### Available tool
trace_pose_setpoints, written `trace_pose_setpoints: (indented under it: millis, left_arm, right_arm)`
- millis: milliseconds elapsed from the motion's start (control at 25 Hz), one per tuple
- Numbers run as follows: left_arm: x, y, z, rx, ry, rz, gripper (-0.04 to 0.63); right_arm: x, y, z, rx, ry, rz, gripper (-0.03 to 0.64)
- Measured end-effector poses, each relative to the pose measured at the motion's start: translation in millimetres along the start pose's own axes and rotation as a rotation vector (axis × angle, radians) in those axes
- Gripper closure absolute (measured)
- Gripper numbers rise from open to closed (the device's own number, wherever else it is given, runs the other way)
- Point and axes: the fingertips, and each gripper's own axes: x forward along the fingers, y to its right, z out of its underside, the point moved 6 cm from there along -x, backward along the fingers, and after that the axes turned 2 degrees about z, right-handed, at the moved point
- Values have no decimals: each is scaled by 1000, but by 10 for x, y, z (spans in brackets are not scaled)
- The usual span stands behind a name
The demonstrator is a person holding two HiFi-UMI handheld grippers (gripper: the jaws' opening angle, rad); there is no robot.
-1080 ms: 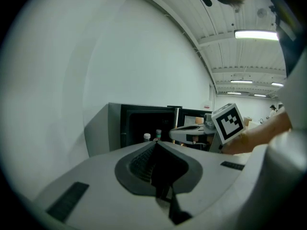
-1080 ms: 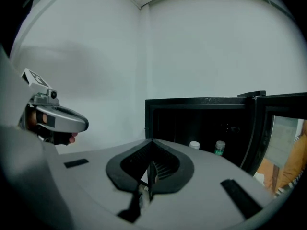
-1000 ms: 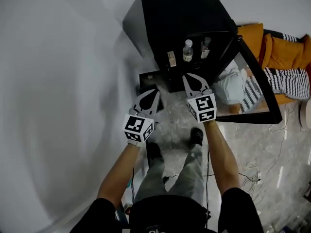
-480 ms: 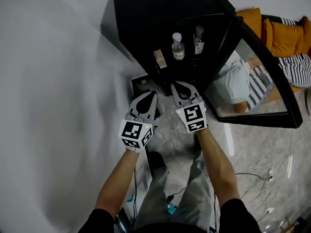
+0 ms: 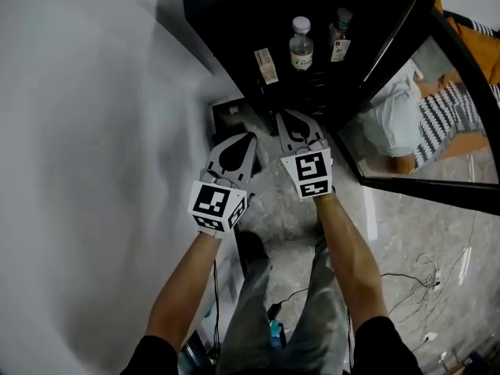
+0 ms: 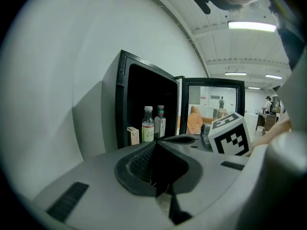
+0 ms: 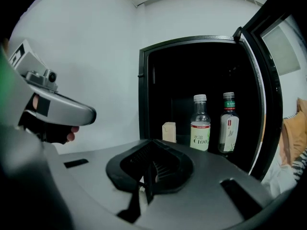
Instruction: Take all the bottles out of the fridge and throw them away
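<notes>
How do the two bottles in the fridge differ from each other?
The left bottle has a white cap; the right bottle has a green cap. The left bottle looks clear, with a short band label; the right bottle looks darker, with a taller white label. The left bottle stands nearer the carton; the right bottle stands farther from it. Both stand upright, capped, side by side in the fridge.
</notes>
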Motion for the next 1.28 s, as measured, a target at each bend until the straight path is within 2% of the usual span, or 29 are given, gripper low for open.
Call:
trace_pose_setpoints:
  millis: [280,360,440,640,800,1040,1280]
  left_arm:
    - [135,-135,95,-33,30,-21,595]
    - [132,-188,88,-42,37,-25,595]
    - [142,-244,65,-49,46,-31,595]
    - [184,-352,29,-54,64,-41,595]
    - [216,-491,-8,-53,92,-51,595]
    - [291,-639,-7,-38,118,-64,595]
    - [330,-738,41,-18,131,-59,595]
  right_arm:
    - [268,81,48,20,14,30,616]
    - [351,96,38,16,6,38,542]
    - [445,130,16,14,0,54,498]
    - [653,183,4,25,-24,65,439]
    - [857,233,-5,-6,-41,77,402]
    - [1130,316,-43,-49,-39,92,385]
    - [1354,340,13,-42,-38,127,377]
